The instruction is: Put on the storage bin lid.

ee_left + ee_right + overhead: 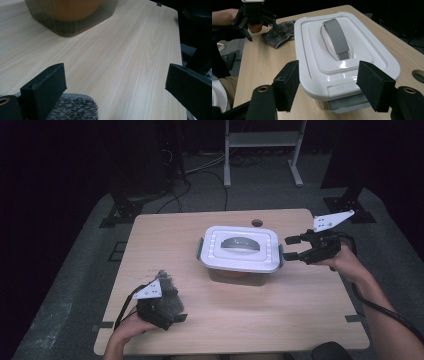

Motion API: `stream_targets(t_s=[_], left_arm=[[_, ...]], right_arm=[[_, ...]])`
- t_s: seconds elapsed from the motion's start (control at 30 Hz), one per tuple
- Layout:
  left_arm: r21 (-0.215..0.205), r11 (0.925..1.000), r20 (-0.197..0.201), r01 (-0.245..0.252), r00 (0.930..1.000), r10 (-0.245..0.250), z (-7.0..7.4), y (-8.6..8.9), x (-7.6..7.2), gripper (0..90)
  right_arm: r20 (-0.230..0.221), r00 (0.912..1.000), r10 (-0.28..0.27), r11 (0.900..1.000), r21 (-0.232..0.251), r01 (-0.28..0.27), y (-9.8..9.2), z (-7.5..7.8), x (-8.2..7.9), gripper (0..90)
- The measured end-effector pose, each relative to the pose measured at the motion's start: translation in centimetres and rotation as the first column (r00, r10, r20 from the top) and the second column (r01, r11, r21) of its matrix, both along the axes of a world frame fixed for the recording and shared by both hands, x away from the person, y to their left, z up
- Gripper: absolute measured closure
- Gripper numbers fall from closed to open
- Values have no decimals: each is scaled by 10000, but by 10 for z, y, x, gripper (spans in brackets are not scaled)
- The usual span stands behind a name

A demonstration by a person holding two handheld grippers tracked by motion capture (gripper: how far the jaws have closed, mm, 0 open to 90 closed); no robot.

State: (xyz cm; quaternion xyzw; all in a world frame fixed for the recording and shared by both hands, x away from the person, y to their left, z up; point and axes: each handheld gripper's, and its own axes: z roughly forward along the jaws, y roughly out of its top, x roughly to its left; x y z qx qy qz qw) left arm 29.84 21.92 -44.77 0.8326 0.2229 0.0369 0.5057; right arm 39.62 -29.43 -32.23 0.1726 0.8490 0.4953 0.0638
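High view — a white-lidded box (241,251) sits mid-tabletop (280,315); the right gripper (293,248), fingers released, faces its right end latch. The left gripper (165,312) rests near the front-left edge beside a grey cloth (169,292).

Left gripper view — fingers spread, nothing between them.

Right gripper view — fingers (287,85) flank the lid's near end, apart from it.

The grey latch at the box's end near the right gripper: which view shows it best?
The right gripper view: the latch sits close, under the lid's edge between the open jaws. The high view shows it as a small grey tab. The left gripper view shows the box's lower wall.
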Motion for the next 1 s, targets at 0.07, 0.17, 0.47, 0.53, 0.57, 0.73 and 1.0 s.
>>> stream_targets(t_s=[0.07, 0.17, 0.47, 0.53, 0.57, 0.73, 1.0], left_arm=[[-7, 10000, -3, -1, 10000, 1, 0, 0, 0, 23], [-3, 10000, -7, -4, 10000, 4, 0, 0, 0, 23], [6, 10000, -42, 15, 10000, -15, -1, -1, 0, 22], [4, 10000, -40, 5, 10000, -5, -1, -1, 0, 22], [28, 10000, -29, 13, 10000, -12, -1, -1, 0, 22], [56, 10000, -54, 23, 10000, -22, -1, -1, 0, 23], [59, 10000, -65, 30, 10000, -30, -1, -1, 0, 22]], right_arm=[[-6, 10000, -50, 10000, 15, 50, -3, -2, -1, 334], [-86, 9999, -148, 9999, 26, 149, -8, -6, -4, 331], [-289, 9985, -460, 9989, 87, 462, -21, -16, -11, 326], [-309, 9983, -500, 9987, 125, 504, -24, -19, -12, 323], [-345, 9980, -537, 9984, 137, 542, -25, -21, -13, 322], [-476, 9967, -650, 9975, 232, 662, -30, -29, -16, 318], [-712, 9945, -766, 9965, 275, 787, -35, -42, -20, 305]])
